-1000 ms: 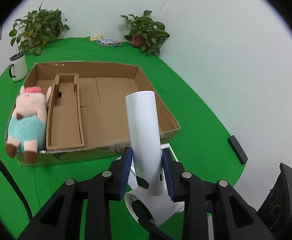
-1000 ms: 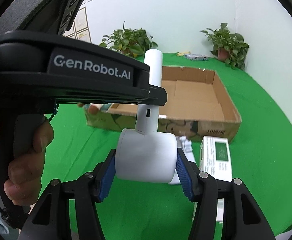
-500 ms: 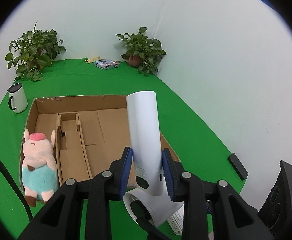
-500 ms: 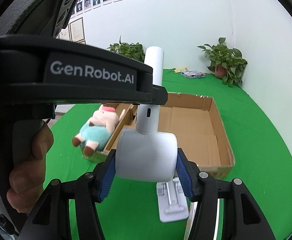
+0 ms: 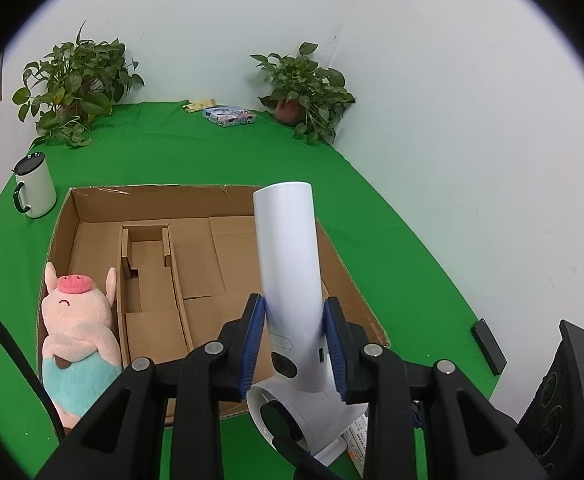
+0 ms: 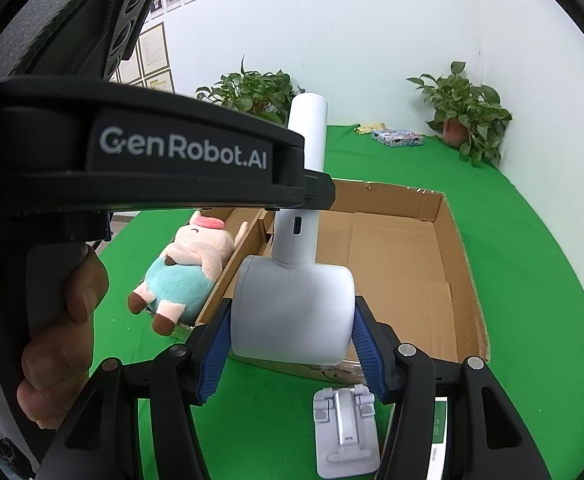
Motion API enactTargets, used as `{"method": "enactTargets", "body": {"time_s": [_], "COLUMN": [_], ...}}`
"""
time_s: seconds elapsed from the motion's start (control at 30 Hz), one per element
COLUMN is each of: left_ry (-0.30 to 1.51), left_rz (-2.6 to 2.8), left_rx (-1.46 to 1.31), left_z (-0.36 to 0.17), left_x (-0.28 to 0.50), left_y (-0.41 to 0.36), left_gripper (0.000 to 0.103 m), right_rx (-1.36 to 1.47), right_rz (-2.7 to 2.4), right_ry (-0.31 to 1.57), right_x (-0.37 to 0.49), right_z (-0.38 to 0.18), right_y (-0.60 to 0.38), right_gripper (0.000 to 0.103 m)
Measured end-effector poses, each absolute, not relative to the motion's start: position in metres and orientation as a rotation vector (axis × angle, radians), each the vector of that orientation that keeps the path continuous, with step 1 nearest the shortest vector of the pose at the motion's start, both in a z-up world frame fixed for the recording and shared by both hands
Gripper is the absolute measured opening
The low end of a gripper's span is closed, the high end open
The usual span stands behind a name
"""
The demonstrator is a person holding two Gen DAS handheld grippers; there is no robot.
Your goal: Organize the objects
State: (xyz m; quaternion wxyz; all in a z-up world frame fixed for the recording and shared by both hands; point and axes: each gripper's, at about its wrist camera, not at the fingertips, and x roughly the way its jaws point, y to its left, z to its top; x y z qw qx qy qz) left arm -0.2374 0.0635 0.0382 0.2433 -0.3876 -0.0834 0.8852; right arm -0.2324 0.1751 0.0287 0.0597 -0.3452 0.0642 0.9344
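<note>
Behind the left gripper [image 6: 312, 192], the white dryer's [image 6: 292, 312] handle is half-hidden; both grippers' fingers clamp it.

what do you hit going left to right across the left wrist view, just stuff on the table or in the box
white mug → plush pig → narrow cardboard divider → white handheld fan held in the left gripper → black slab at the table's right edge

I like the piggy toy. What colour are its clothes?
Light blue-green, on the plush pig lying in the cardboard box; the right wrist view shows it best.
</note>
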Motion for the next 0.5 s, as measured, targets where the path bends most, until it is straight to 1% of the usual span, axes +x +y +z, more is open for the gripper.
{"method": "enactTargets", "body": {"time_s": [0.5], "left_ry": [-0.225], "left_rz": [2.376], "left_rx": [-1.223], "left_z": [-0.012], "left_x": [-0.289], "left_y": [0.073], "left_gripper": [0.029], "right_rx": [-1.191], "right_rz": [2.795], "right_ry": [0.322], "right_x": [-0.275], "right_z": [-0.017], "right_y": [0.206], "right_gripper": [0.054]}}
